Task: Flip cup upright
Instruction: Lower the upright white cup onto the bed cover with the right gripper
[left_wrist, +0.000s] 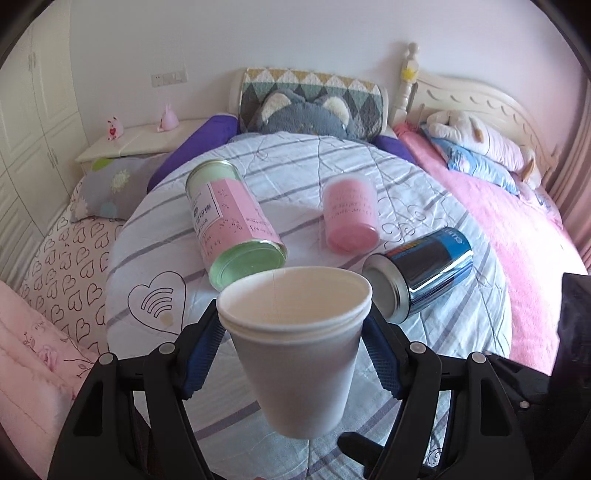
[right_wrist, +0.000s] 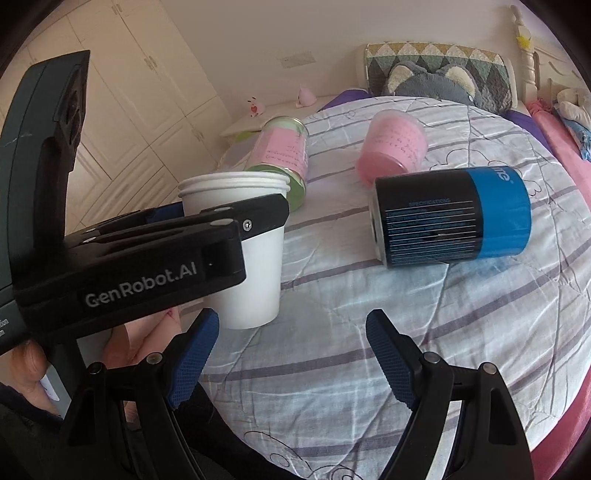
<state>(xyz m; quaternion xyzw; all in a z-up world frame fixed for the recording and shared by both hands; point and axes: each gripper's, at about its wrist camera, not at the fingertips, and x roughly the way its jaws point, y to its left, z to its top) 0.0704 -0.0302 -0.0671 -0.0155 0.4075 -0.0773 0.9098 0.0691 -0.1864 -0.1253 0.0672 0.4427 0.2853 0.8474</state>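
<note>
A white paper cup (left_wrist: 295, 343) stands mouth up between the blue pads of my left gripper (left_wrist: 293, 332), which is shut on its upper wall just below the rim. In the right wrist view the same cup (right_wrist: 255, 273) is upright at the left, its base at or just above the striped cloth of the round table (right_wrist: 369, 332), with the left gripper (right_wrist: 207, 229) clamped around it. My right gripper (right_wrist: 291, 354) is open and empty, low over the table's front, to the right of the cup.
Three containers lie on their sides on the table: a pink-and-green can (left_wrist: 232, 218), a pink cup (left_wrist: 351, 210) and a blue-and-black can (left_wrist: 424, 273), also seen in the right wrist view (right_wrist: 454, 218). Beds with pillows and plush toys surround the table.
</note>
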